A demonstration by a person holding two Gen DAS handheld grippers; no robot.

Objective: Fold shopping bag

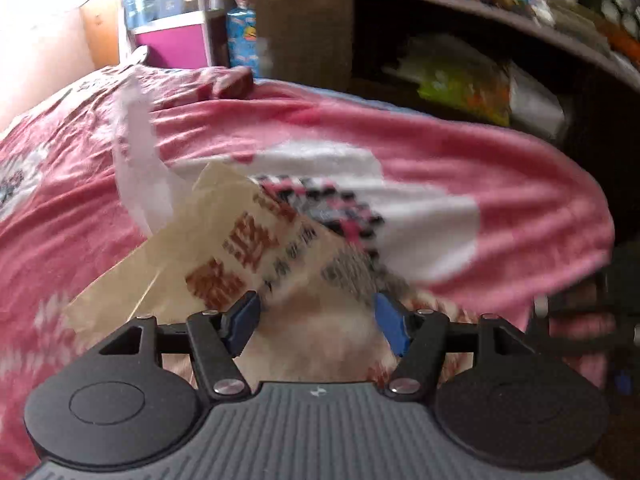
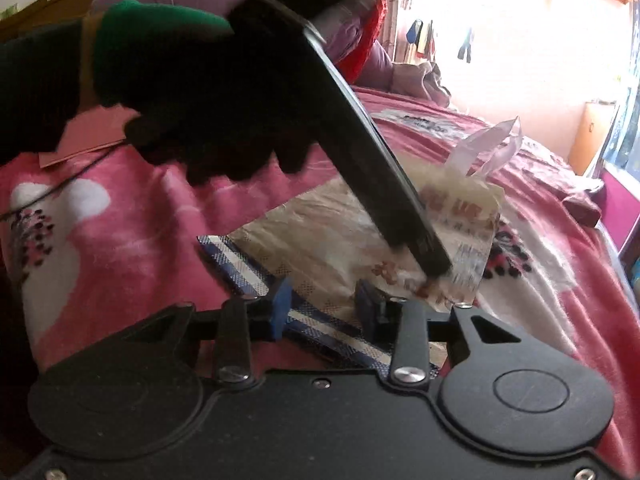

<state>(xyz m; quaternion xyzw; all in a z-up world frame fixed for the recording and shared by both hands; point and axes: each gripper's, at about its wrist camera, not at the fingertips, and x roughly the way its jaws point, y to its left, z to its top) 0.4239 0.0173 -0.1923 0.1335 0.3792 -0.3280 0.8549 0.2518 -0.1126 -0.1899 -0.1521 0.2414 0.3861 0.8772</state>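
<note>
The shopping bag [image 1: 224,248] is beige with red print and lies partly folded on the pink blanket [image 1: 460,168]. Its white handles [image 1: 136,152] stick up at the far end. My left gripper [image 1: 316,316] is open, low over the bag's near part, with the blue pads [image 1: 244,316] apart and nothing pinched. In the right wrist view the bag [image 2: 320,232] shows a blue plaid edge [image 2: 240,268]. My right gripper [image 2: 324,308] is open just above that edge. The left gripper [image 2: 434,266] reaches in from above, held by a dark gloved hand [image 2: 208,120], its tip down on the printed part.
A cluttered dark shelf unit [image 1: 460,80] stands beyond the bed's right side. A dark red folded item [image 1: 232,82] lies at the far end of the blanket. A pink card [image 2: 88,132] rests at the left. A bright window [image 2: 500,40] is behind.
</note>
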